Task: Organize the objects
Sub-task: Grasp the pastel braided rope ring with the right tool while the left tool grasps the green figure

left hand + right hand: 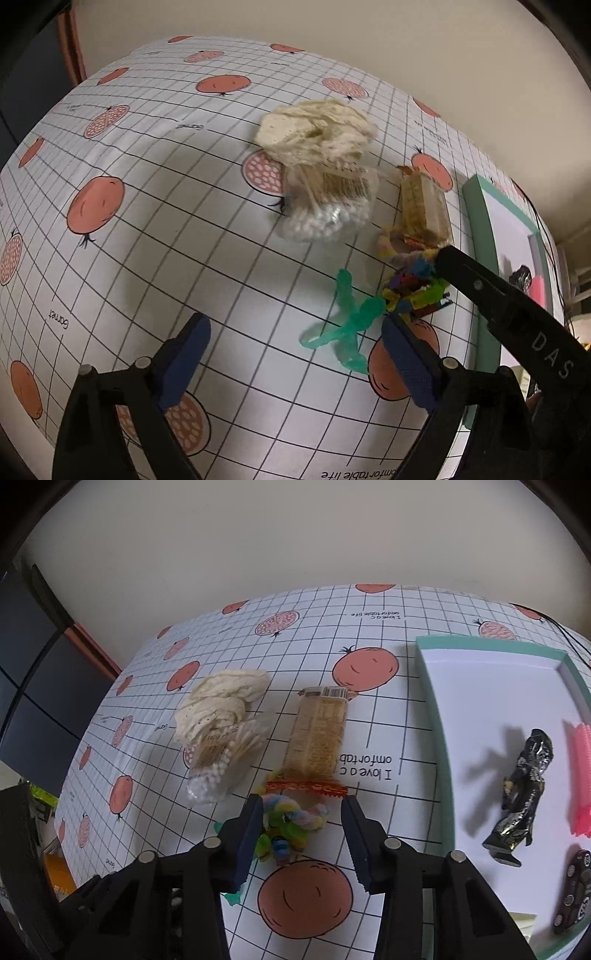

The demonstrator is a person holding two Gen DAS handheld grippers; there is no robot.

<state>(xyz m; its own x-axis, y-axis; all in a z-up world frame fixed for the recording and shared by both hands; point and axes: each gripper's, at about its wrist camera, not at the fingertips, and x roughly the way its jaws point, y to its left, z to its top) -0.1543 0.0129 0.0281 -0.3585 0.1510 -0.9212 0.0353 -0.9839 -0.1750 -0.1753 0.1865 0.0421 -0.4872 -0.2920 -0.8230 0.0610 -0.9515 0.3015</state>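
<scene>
A heap of small multicoloured toys with a pastel twisted rope [291,823] lies on the tablecloth between the open fingers of my right gripper [303,836]; the left finger is close against it. In the left wrist view that heap [413,284] sits beside the black right gripper arm [498,302]. A teal stretchy figure [343,325] lies flat just ahead of my open left gripper [295,354], which holds nothing. Behind are a wrapped snack bar [317,738], a bag of cotton swabs [218,764] and a cream cloth bundle [221,701].
A teal-rimmed white tray [428,686] stands at the right, holding a black figurine [524,794], a pink ribbed item [580,775] and a dark toy car [572,890]. The pomegranate-print tablecloth [147,221] runs to a beige wall; dark furniture stands left.
</scene>
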